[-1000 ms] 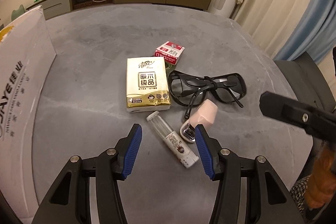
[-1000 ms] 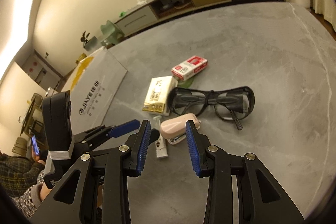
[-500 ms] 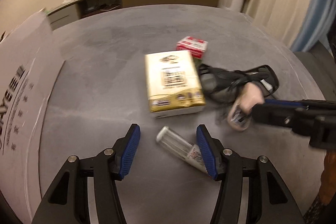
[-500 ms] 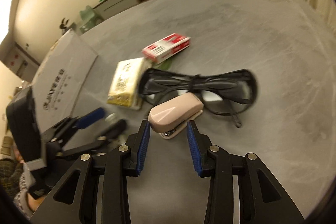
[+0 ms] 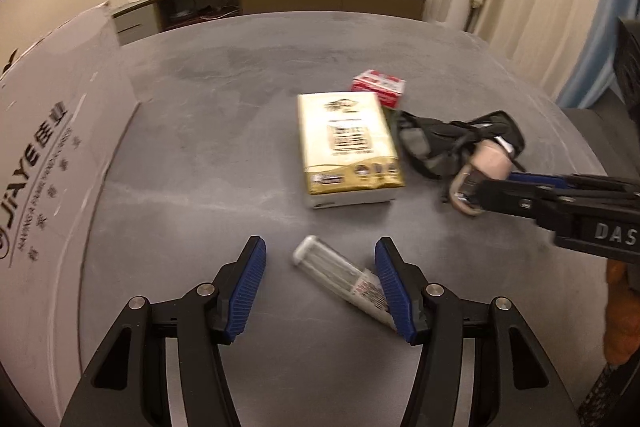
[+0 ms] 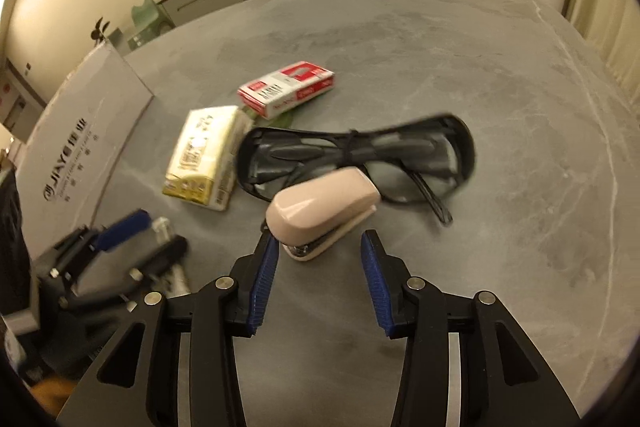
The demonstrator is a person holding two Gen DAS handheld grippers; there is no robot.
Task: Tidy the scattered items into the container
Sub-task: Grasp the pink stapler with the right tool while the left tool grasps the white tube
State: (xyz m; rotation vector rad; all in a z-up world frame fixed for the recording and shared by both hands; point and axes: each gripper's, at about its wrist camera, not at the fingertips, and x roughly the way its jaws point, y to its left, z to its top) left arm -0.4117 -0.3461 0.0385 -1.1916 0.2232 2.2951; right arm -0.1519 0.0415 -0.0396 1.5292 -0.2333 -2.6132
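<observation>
Closing in with both pairs of jaws wide open, holding nothing: left gripper (image 5: 320, 281) straddling the clear tube (image 5: 342, 277) lying slantwise, right gripper (image 6: 320, 277) nearing the pink stapler (image 6: 322, 213).

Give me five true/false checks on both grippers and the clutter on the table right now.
1. The left gripper is open around the clear tube. True.
2. The right gripper is shut on the pink stapler. False: its jaws stand open at the stapler's near end.
3. The tissue pack is inside the white box. False: it lies on the grey table.
4. The black glasses lie folded behind the stapler. True.
5. The red staple box is stacked on the glasses. False: it sits apart.
</observation>
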